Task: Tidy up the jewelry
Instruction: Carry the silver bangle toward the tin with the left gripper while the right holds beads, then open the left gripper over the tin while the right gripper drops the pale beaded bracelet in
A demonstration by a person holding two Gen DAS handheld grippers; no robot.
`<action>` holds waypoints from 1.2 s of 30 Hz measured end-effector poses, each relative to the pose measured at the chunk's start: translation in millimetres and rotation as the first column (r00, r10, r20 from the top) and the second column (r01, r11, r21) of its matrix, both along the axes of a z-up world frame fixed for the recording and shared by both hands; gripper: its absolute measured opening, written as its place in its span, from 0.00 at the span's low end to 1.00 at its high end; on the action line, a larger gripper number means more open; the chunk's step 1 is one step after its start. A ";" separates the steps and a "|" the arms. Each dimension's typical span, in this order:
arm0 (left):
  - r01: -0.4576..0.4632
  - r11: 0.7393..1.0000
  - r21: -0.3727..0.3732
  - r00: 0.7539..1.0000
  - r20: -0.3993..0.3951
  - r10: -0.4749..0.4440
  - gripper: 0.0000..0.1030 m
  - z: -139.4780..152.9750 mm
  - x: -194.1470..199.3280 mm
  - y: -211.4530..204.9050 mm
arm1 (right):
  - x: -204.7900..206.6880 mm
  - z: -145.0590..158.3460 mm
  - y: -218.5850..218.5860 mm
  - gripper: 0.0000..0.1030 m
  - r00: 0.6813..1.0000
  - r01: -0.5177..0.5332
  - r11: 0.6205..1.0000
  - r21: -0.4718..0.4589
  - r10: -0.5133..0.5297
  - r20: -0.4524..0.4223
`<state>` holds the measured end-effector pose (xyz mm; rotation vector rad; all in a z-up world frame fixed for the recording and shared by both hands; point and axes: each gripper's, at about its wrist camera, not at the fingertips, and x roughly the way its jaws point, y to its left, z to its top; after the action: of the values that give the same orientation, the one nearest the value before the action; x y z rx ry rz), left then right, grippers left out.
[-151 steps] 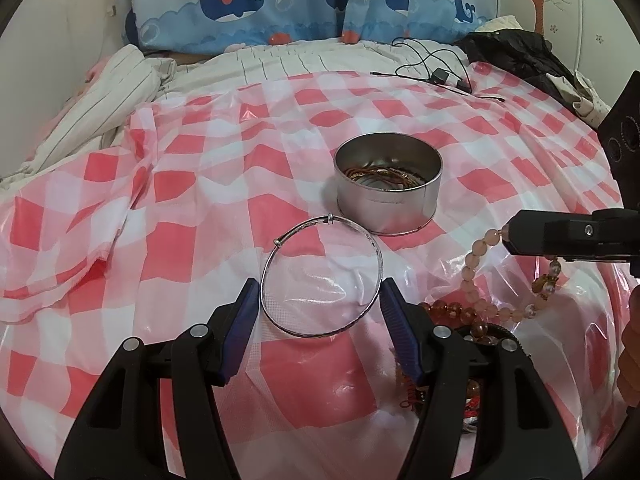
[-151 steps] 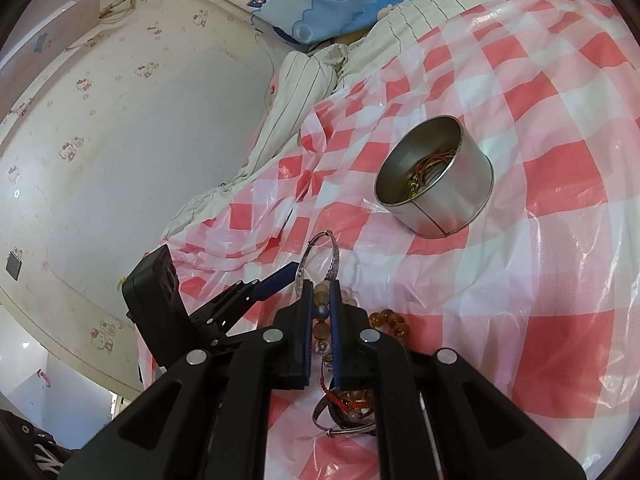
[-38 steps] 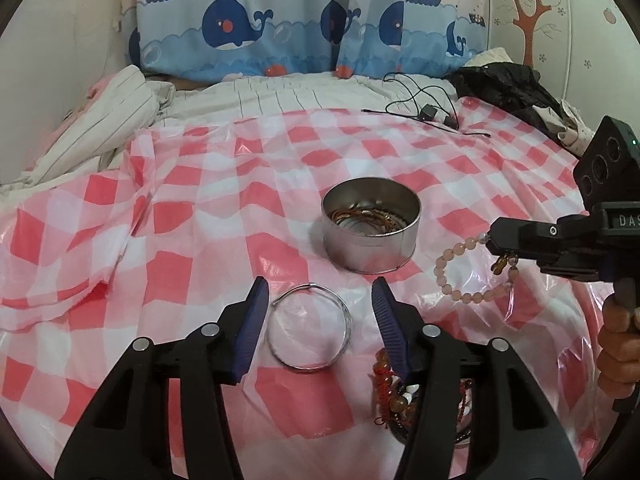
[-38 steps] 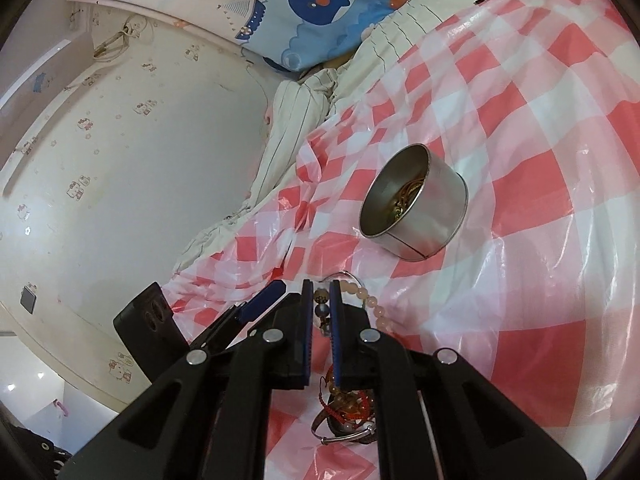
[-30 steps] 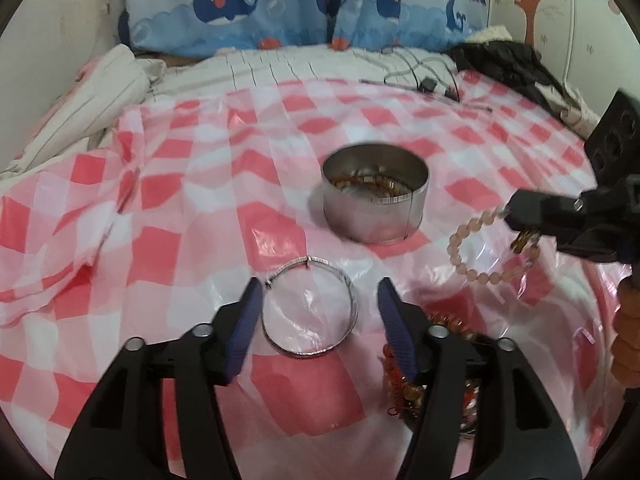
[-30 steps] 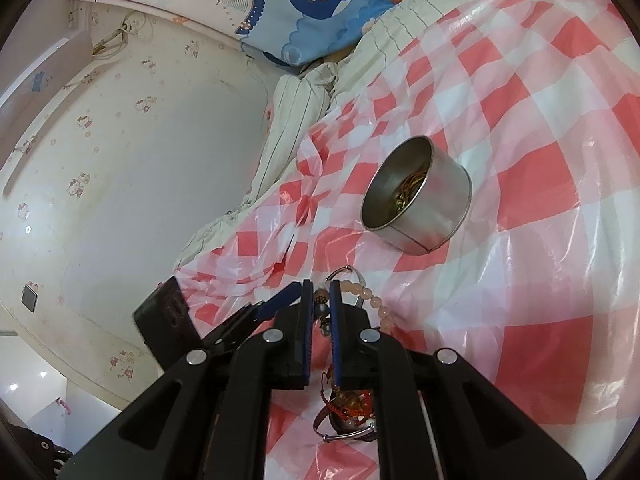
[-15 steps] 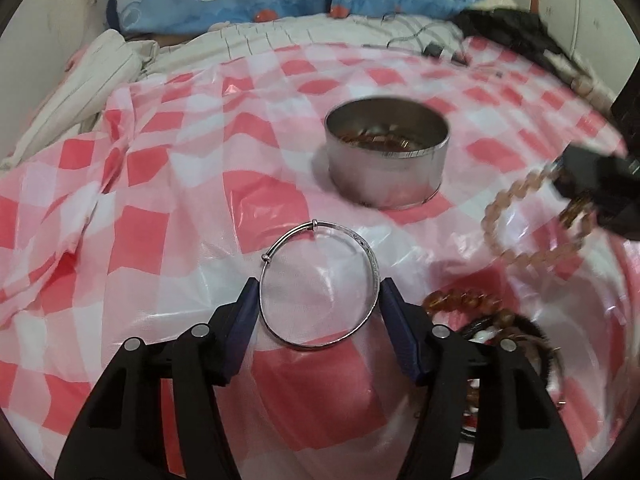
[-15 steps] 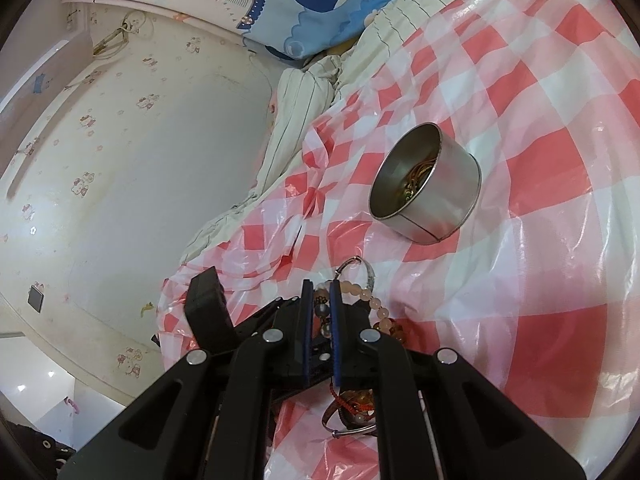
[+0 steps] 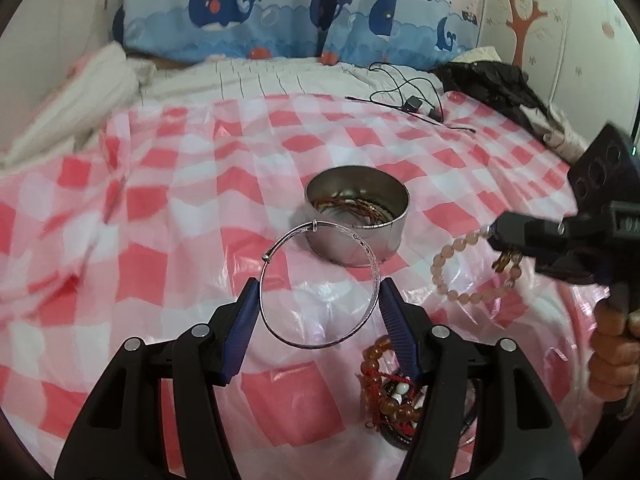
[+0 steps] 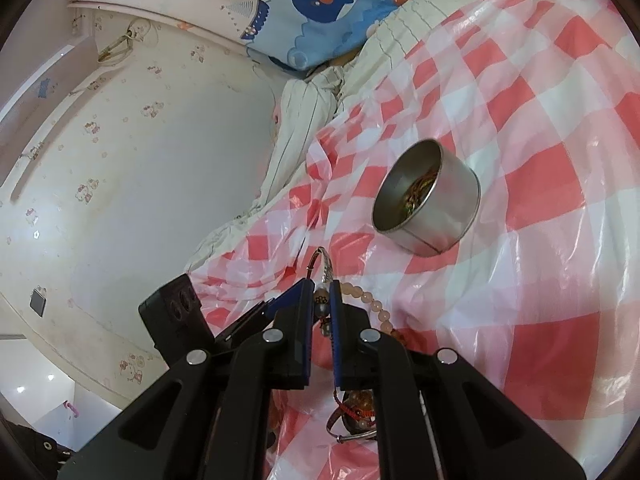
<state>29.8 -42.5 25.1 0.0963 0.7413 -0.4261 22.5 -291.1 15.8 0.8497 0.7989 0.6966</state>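
A thin silver bangle (image 9: 372,264) is raised off the red-checked plastic sheet (image 9: 160,240), pinched across its width between the blue pads of my left gripper (image 9: 318,300). Its upper arc overlaps the round metal tin (image 9: 392,240), which stands just beyond and holds several gold and red bangles. To the right, my right gripper (image 9: 496,236) is shut on a pale pink bead bracelet (image 9: 448,256) that dangles in a loop above the sheet. In the right wrist view the same beads (image 10: 372,300) trail from the shut right gripper (image 10: 322,292), with the tin (image 10: 452,208) ahead.
A heap of amber and red bead bracelets (image 9: 384,384) lies under my left gripper's right finger. Black cables (image 9: 412,100) and a dark garment (image 9: 488,80) lie at the far right. Whale-print pillows (image 9: 280,20) and striped bedding (image 9: 280,76) line the back. A person's hand (image 9: 612,360) grips the right handle.
The silver bangle lay flat on the sheet between my left fingers; now it is pinched and lifted, tilted up in front of the tin. The right gripper with the bead bracelet has stayed put.
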 end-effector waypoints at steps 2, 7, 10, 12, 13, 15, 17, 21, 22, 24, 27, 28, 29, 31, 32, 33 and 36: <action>-0.007 1.000 0.016 1.000 0.029 0.007 0.56 4.9 -1.1 -4.8 | 2.0 4.2 -2.1 0.08 1.000 0.018 1.000 0.004 -0.018 0.014; -0.013 1.000 0.008 0.998 0.059 0.013 0.56 14.6 8.5 -12.9 | 12.0 19.5 -5.2 0.08 0.998 0.037 0.999 0.005 -0.037 0.049; -0.008 1.000 -0.003 0.998 0.060 0.008 0.56 17.3 17.3 -16.9 | 21.0 28.6 -8.9 0.08 0.997 0.047 0.999 -0.004 -0.047 0.067; -0.006 1.000 -0.011 0.998 0.058 0.007 0.56 18.3 22.8 -19.3 | 29.6 33.6 -11.8 0.08 0.996 0.056 0.998 -0.008 -0.055 0.077; -0.005 1.000 -0.014 0.998 0.058 0.006 0.56 19.0 26.0 -20.4 | 36.1 36.6 -12.8 0.08 0.995 0.060 0.998 -0.016 -0.058 0.083; -0.007 1.000 -0.025 0.998 0.058 0.008 0.56 20.6 30.9 -21.4 | 49.3 40.4 -14.2 0.08 0.994 0.060 0.998 -0.023 -0.058 0.089; -0.014 0.999 -0.041 0.998 0.065 0.017 0.56 24.6 34.6 -20.2 | 62.4 40.3 -15.0 0.08 0.995 0.054 0.998 -0.013 -0.052 0.082; -0.038 0.997 -0.066 0.995 0.084 0.044 0.56 32.9 39.6 -10.9 | 93.0 28.3 -6.7 0.08 0.999 0.004 0.999 0.045 -0.006 0.041; -0.044 0.997 -0.068 0.995 0.085 0.049 0.56 33.2 41.1 -8.8 | 100.3 23.7 -2.3 0.09 1.000 0.000 1.000 -0.001 0.000 0.016; -0.052 0.997 -0.060 0.995 0.077 0.056 0.56 30.6 47.6 -8.7 | 115.5 12.8 0.0 0.21 0.998 0.043 0.986 -0.163 -0.050 -0.039; -0.032 0.998 -0.049 0.997 0.067 0.035 0.56 27.1 56.2 -20.7 | 116.3 6.9 -15.7 0.31 0.991 0.103 0.970 -0.221 -0.119 -0.061; -0.016 0.999 -0.039 0.998 0.068 0.019 0.56 26.1 59.3 -28.6 | 114.3 7.3 -19.5 0.31 0.990 0.112 0.970 -0.216 -0.127 -0.060; -0.001 1.000 -0.031 0.998 0.065 0.003 0.56 24.5 61.9 -36.6 | 109.9 10.4 -26.3 0.31 0.989 0.125 0.969 -0.211 -0.140 -0.054; 0.023 1.000 -0.015 0.998 0.052 -0.022 0.56 19.7 67.4 -52.1 | 101.3 16.5 -36.3 0.37 0.986 0.147 0.969 -0.198 -0.159 -0.043; 0.030 1.000 -0.008 0.998 0.046 -0.030 0.56 17.3 69.3 -58.1 | 96.2 19.5 -40.9 0.37 0.986 0.156 0.970 -0.185 -0.165 -0.037; 0.039 0.999 0.007 0.999 0.030 -0.039 0.56 12.8 73.8 -65.8 | 91.3 22.0 -45.0 0.38 0.985 0.163 0.971 -0.175 -0.171 -0.033; 0.056 0.996 0.068 0.997 -0.048 -0.052 0.56 -7.4 91.2 -84.0 | 72.2 28.3 -54.5 0.40 0.982 0.181 0.972 -0.151 -0.186 -0.021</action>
<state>121.0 -126.5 17.7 0.1721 0.8009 -0.4554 94.7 -345.6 44.1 0.7906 0.7827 0.4540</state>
